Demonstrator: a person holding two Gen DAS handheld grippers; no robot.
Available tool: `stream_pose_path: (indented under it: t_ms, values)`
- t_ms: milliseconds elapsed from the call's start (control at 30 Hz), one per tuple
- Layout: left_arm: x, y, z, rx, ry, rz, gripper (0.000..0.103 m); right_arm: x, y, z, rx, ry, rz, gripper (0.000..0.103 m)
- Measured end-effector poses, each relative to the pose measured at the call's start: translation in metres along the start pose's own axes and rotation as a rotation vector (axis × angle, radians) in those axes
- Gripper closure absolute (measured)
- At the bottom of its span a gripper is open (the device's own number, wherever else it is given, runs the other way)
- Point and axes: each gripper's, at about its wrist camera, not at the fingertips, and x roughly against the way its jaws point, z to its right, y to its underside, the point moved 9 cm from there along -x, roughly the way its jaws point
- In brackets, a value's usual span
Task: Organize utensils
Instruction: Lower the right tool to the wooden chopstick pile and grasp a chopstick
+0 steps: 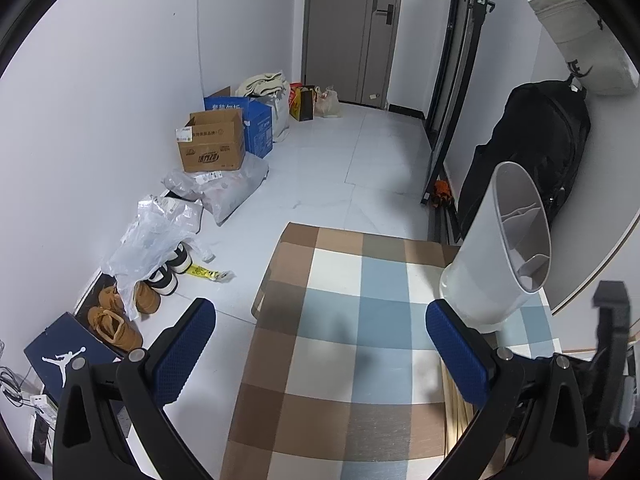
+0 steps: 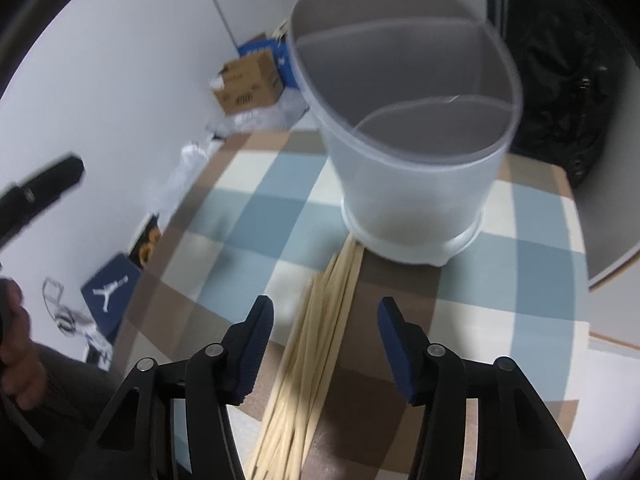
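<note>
- Left wrist view: my left gripper [image 1: 320, 344] is wide open with nothing in it, hanging over the near edge of the checked cloth [image 1: 340, 320].
- The white holder [image 1: 496, 256] stands on the cloth ahead and to the right, just past my right-hand pad [image 1: 456, 356]. I can see dividers inside, and no utensils in the part that shows.
- Only a sliver of the chopsticks [image 1: 454, 420] shows here, tucked behind that pad, so this view is pretty useless for them. Black bits of the other rig poke in at the right edge.
- Right wrist view: my right gripper [image 2: 326, 344] is open too, empty, and the chopsticks [image 2: 316, 344] lie in a loose bundle right between the fingers.
- Their long axis runs straight away from me, far tips touching or tucked against the base of the holder [image 2: 404, 132], which sits dead ahead on the cloth [image 2: 248, 216].
- So the right one is clearly nearer. I reckon the grab is just closing across the bundle, then tipping it up into a compartment.
- Hard to make out: the near ends run off the bottom of the frame, the sticks overlap so I can't count them, and the holder is blurry.
</note>
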Motion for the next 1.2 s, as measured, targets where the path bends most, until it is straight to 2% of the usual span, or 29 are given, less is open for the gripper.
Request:
stream_pose_path:
  t_ms: [67, 233, 367, 467, 533, 733, 900, 1200]
  values:
    - [-0.002, 0.0, -0.004, 0.015, 0.008, -0.014, 0.001, -0.009, 0.003, -0.002, 0.019, 0.007, -0.026, 0.057]
    - [-0.007, 0.001, -0.009, 0.028, 0.017, -0.035, 0.001, -0.022, 0.007, 0.0, 0.02, 0.009, -0.073, 0.076]
    - [-0.01, 0.004, -0.009, 0.021, 0.018, -0.048, 0.001, -0.027, 0.008, 0.0, 0.014, -0.002, -0.089, 0.079]
    - [-0.011, 0.006, -0.008, 0.016, 0.018, -0.056, 0.001, -0.03, 0.008, 0.001, 0.001, -0.016, -0.109, 0.093]
    - [-0.012, 0.006, -0.009, 0.013, 0.016, -0.059, 0.001, -0.029, 0.007, 0.002, -0.007, -0.011, -0.104, 0.097]
    - [-0.016, 0.007, -0.005, -0.002, 0.011, -0.067, 0.001, -0.026, 0.007, 0.011, -0.075, -0.027, -0.101, 0.097]
    - [-0.024, 0.014, 0.003, -0.024, 0.015, -0.099, 0.001, -0.006, 0.001, 0.019, -0.121, -0.053, -0.039, 0.098]
    - [-0.046, 0.063, 0.048, -0.148, 0.115, -0.303, 0.003, 0.04, -0.017, 0.032, -0.189, -0.107, 0.119, 0.098]
